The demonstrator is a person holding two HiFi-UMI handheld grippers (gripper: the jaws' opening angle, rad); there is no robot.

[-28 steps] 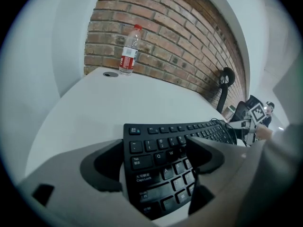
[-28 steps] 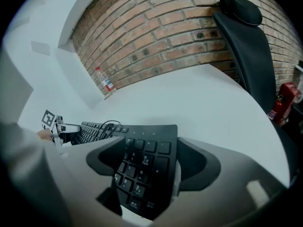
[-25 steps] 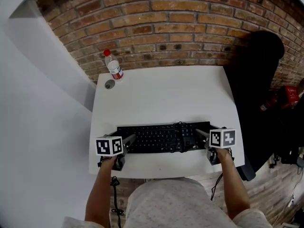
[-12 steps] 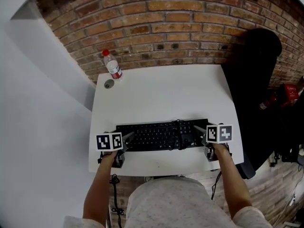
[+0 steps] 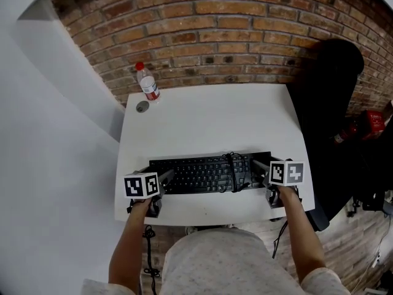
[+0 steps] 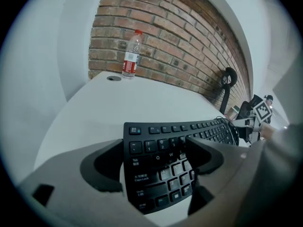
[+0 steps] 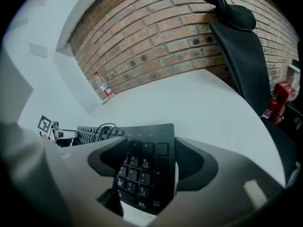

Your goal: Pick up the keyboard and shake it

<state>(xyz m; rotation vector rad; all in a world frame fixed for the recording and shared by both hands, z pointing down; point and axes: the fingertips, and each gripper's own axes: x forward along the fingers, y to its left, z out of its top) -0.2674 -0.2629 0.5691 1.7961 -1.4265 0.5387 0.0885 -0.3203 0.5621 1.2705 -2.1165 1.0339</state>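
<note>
Left gripper [image 6: 154, 149] tilted downward, jaws apart astride keyboard [image 5: 196, 174] end

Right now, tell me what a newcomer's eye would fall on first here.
The black keyboard lies along the near edge of the white table. The left gripper and right gripper are at its two ends, tongs apart astride it, and the right gripper's tongs have just been closing. Beyond, a water bottle stands at the table's far left corner against the brick wall.
</note>
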